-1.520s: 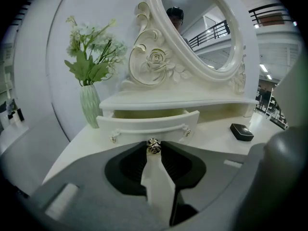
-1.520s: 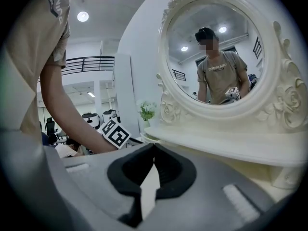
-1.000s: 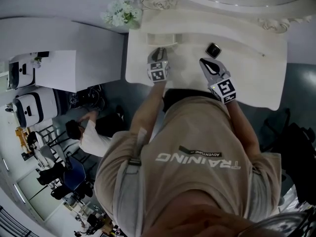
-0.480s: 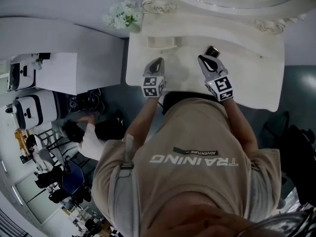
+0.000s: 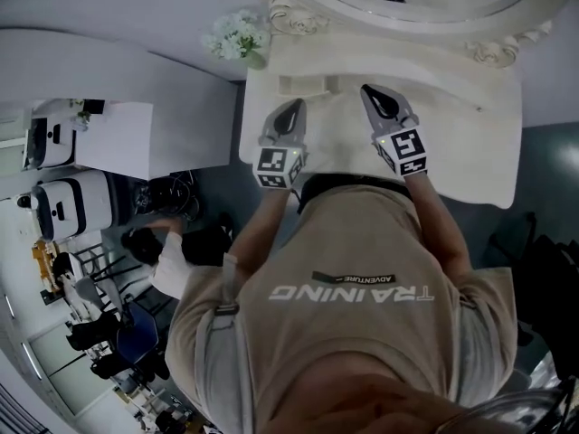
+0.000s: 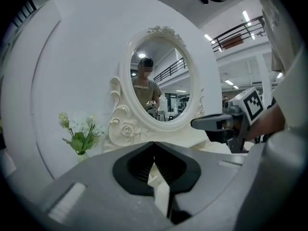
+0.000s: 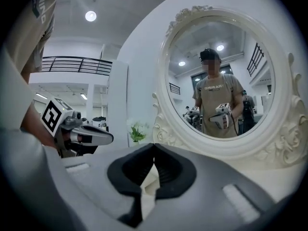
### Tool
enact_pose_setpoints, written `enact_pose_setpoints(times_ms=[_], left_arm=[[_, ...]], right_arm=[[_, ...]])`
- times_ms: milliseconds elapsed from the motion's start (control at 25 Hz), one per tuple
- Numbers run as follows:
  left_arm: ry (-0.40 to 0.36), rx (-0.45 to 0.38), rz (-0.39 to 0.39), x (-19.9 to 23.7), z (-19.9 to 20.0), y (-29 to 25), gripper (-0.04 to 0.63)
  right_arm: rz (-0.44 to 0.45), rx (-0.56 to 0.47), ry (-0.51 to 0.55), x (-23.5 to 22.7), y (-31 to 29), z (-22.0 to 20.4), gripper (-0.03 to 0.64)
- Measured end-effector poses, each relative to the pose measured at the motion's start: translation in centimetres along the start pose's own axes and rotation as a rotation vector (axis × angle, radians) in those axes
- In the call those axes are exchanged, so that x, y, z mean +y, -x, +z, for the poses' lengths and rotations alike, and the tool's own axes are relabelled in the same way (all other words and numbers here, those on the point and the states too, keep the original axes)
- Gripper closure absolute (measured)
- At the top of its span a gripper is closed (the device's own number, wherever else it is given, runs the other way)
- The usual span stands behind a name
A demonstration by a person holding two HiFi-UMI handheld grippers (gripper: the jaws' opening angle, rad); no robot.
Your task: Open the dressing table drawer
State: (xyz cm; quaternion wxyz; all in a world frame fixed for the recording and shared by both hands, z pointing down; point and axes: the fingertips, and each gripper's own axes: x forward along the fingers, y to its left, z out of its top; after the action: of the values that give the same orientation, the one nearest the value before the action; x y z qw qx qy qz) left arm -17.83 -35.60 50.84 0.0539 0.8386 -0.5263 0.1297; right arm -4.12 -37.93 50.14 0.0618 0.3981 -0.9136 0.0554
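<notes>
The white dressing table stands in front of me with its carved oval mirror at the back. Its drawer shows in no view; my body and the table top hide the front. My left gripper hovers above the top's left part with its jaws shut and nothing between them. Held level beside it, my right gripper has its tips together and is also empty. Each gripper view shows the other gripper, the right gripper and the left gripper, in the air before the mirror.
A small vase of white flowers stands at the table's back left corner. A low white tray sits on the top near the mirror base. White cabinets are to the left; a person crouches on the floor.
Both grippers have come up from the table's front edge and look larger in the head view. The right gripper now covers the small black object on the top.
</notes>
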Motion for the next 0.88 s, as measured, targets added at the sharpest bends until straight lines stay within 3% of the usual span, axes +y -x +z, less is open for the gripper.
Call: enact_pose_setpoints(times_ms=[560, 880], left_arm=[[0.005, -0.060, 0.007, 0.7, 1.6, -0.6, 0.588], [0.014, -0.005, -0.006, 0.7, 0.7, -1.2, 0.588]], right_arm=[[-0.025, -0.003, 0.010, -1.1, 0.8, 1.1, 0.612], [0.036, 0.010, -0.003, -0.5, 0.3, 0.3, 0.613]])
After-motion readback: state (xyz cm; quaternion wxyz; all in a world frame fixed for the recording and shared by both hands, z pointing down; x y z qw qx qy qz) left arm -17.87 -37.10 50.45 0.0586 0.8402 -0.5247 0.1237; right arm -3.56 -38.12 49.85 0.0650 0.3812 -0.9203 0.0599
